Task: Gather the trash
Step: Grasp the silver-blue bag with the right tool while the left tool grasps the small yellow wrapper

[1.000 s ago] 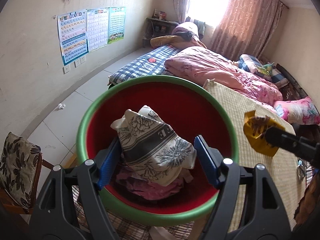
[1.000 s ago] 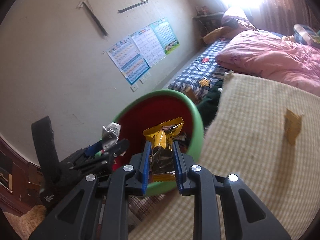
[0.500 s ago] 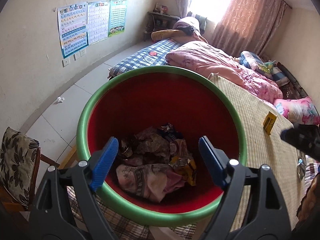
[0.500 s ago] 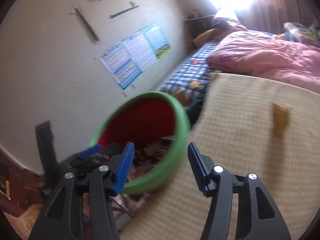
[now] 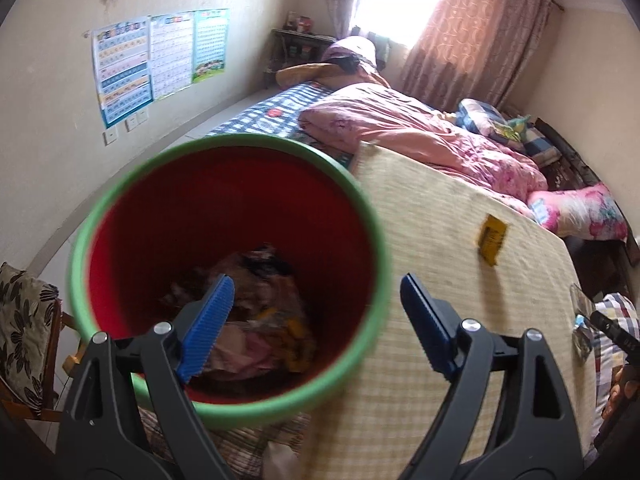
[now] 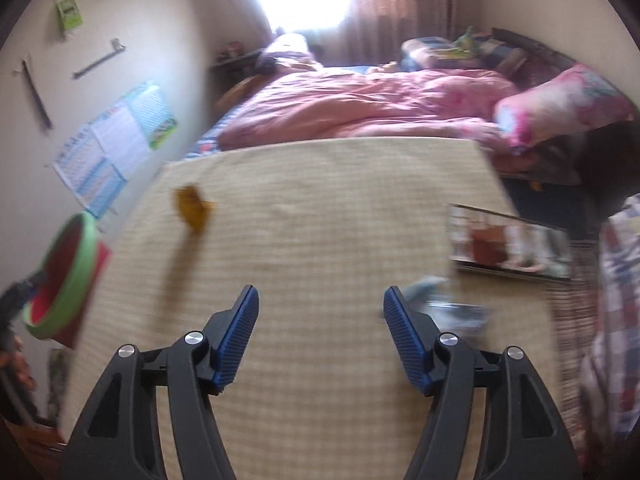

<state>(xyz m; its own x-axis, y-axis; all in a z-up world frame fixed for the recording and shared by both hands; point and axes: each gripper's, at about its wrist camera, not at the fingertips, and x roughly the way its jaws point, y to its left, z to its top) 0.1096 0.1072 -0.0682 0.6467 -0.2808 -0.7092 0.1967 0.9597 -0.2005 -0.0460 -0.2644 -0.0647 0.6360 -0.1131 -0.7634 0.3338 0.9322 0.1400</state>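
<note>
only my left view looked down into the red bin (image 5: 224,208), which held crumpled wrappers (image 5: 256,312). my left gripper (image 5: 316,320) had just been spreading, nothing between its jaws. my right gripper (image 6: 320,336), likewise widening and empty, faced the mat (image 6: 320,208), where a yellow wrapper (image 6: 192,208) lay.

bin (image 5: 224,216): red inside, green rim, upright beside mat, crumpled wrappers heaped at bottom | yellow wrapper (image 5: 493,241): laid flat on woven mat, well apart from bin | bluish wrapper (image 6: 456,312): blurred, at mat's edge
</note>
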